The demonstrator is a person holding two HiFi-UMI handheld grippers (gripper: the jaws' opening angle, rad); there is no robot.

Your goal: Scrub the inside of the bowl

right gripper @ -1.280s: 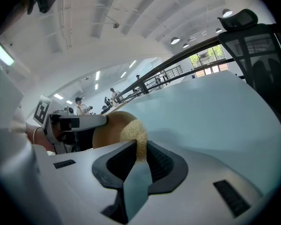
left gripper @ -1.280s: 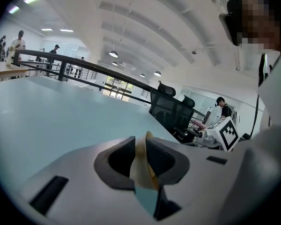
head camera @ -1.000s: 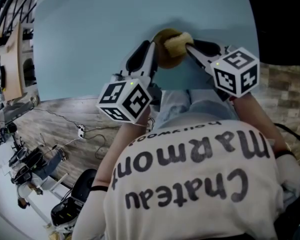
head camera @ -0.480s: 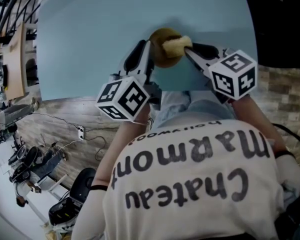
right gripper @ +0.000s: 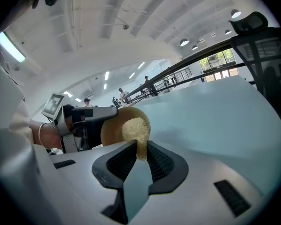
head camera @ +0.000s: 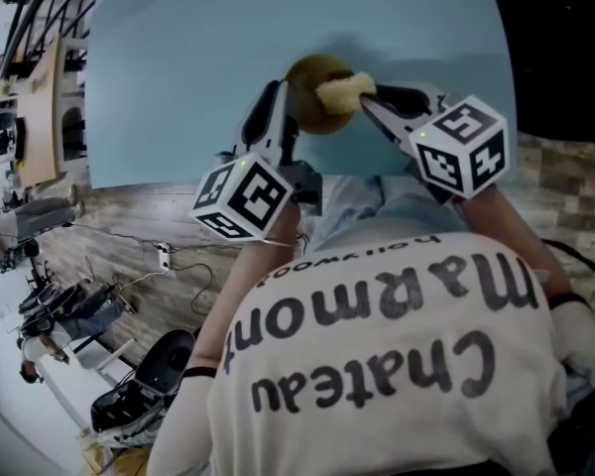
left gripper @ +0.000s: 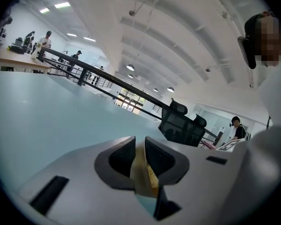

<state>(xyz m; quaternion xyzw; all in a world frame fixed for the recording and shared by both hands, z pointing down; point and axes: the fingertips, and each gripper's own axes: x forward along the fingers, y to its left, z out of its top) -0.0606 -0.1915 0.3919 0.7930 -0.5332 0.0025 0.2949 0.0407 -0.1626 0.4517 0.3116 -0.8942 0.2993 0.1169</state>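
A tan wooden bowl (head camera: 305, 79) is held tipped on its side over the pale blue table (head camera: 178, 67). My left gripper (head camera: 280, 107) is shut on the bowl's rim; in the left gripper view the thin tan rim (left gripper: 141, 175) sits pinched between the dark pads (left gripper: 124, 156). My right gripper (head camera: 369, 100) is shut on a yellow sponge (head camera: 343, 91), which presses into the bowl's hollow. The right gripper view shows the sponge (right gripper: 135, 128) ahead of its jaws against the inside of the bowl (right gripper: 111, 130), with the left gripper (right gripper: 91, 114) behind at the bowl's far edge.
The table's near edge runs just below the grippers, with wood-look floor (head camera: 129, 246) and cables beyond it. Black office chairs (left gripper: 182, 123) stand past the table's far side. The person's white shirt (head camera: 377, 365) fills the lower head view.
Bowl and both grippers have drifted a little up and to the left in the head view. The sponge has shifted slightly within the bowl. Both grips are unchanged.
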